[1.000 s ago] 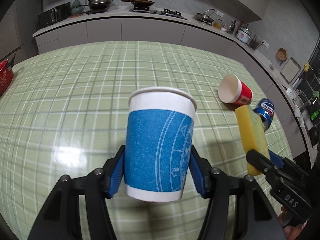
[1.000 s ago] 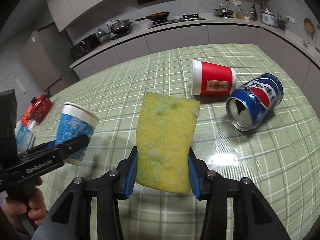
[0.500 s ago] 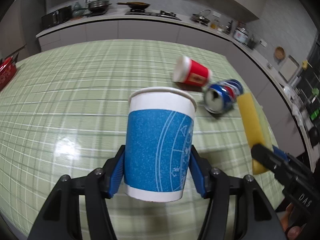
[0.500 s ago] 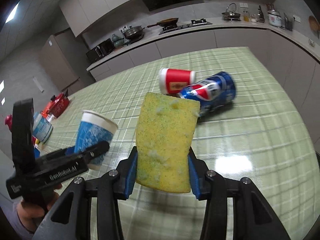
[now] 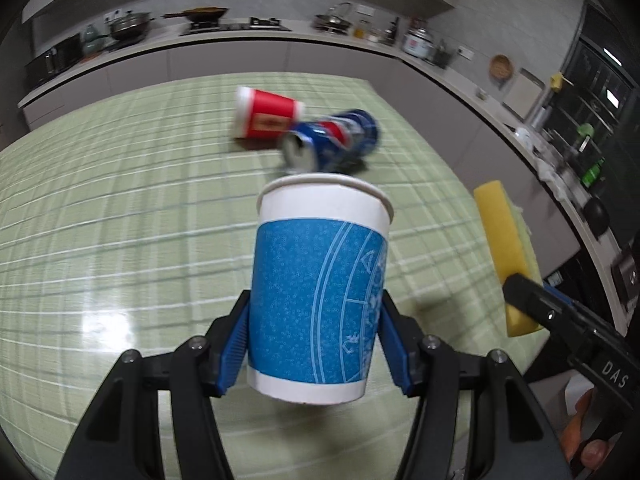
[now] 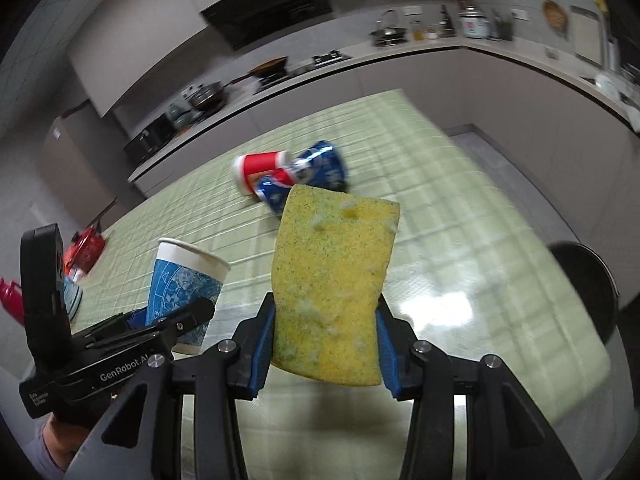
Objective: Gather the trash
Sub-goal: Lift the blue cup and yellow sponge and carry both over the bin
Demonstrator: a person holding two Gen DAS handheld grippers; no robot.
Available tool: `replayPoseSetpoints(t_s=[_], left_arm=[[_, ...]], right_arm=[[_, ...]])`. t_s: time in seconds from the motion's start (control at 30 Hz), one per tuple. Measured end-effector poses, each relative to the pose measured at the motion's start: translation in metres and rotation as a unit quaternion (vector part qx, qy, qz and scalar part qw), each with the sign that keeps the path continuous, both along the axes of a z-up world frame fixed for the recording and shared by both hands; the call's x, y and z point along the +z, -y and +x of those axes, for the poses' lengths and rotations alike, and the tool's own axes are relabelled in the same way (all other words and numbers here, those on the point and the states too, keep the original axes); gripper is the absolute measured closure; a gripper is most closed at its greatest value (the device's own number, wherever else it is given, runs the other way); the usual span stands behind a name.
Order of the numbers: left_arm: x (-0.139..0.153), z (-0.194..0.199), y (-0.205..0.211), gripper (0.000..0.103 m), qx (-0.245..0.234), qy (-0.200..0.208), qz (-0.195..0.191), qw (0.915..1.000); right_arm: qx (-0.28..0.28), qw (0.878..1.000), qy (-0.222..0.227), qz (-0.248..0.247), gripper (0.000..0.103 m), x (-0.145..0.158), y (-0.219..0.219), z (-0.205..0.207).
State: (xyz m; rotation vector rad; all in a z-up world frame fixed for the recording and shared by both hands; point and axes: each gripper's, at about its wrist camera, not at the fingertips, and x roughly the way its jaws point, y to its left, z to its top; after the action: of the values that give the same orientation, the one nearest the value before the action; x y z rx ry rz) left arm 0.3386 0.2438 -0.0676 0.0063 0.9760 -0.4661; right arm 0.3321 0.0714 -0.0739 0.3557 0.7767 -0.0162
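Yellow sponge (image 6: 334, 280) between blue fingers (image 6: 262, 350)

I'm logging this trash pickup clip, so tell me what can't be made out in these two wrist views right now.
- Inside of the blue paper cup: left wrist view sees it side-on, so any contents stay hidden.
- Print on the red paper cup and soda can: motion blur.
- Lower end of the soda can: right wrist view, covered by the yellow sponge.
- Countertop items: too small and blurred to name.
- A trash bin: none identifiable in either view.
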Motion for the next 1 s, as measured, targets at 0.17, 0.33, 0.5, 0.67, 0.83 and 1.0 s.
replayPoseSetpoints(t_s=[0.17,0.33,0.5,0.67,0.83,1.0], left_arm=[[0.006,-0.016,0.044,0.043,-0.021,0.011,0.003,0.9997],[0.007,-0.029,0.111,0.043,-0.021,0.021,0.006,0.9995],[0.003,-0.045,0.187,0.043,-0.005,0.014,-0.002,0.9999],[-0.005,-0.054,0.264,0.043,-0.003,0.0,-0.013,0.9999],[-0.013,-0.057,0.32,0.043,-0.019,-0.012,-0.014,0.9996],[-0.031,-0.055,0.36,0.043,-0.04,-0.023,0.006,0.9989]], right_arm=[[-0.024,1.0,0.01,0.006,0.056,0.002,0.04,-0.022],[-0.03,0.999,0.016,0.011,0.056,0.001,0.101,-0.038],[-0.016,1.0,0.012,0.013,0.056,-0.001,0.187,-0.049],[-0.006,1.0,0.007,0.006,0.056,-0.002,0.266,-0.056],[-0.013,1.0,-0.009,0.004,0.056,-0.01,0.335,-0.062],[-0.029,0.999,-0.031,0.01,0.056,-0.033,0.376,-0.062]])
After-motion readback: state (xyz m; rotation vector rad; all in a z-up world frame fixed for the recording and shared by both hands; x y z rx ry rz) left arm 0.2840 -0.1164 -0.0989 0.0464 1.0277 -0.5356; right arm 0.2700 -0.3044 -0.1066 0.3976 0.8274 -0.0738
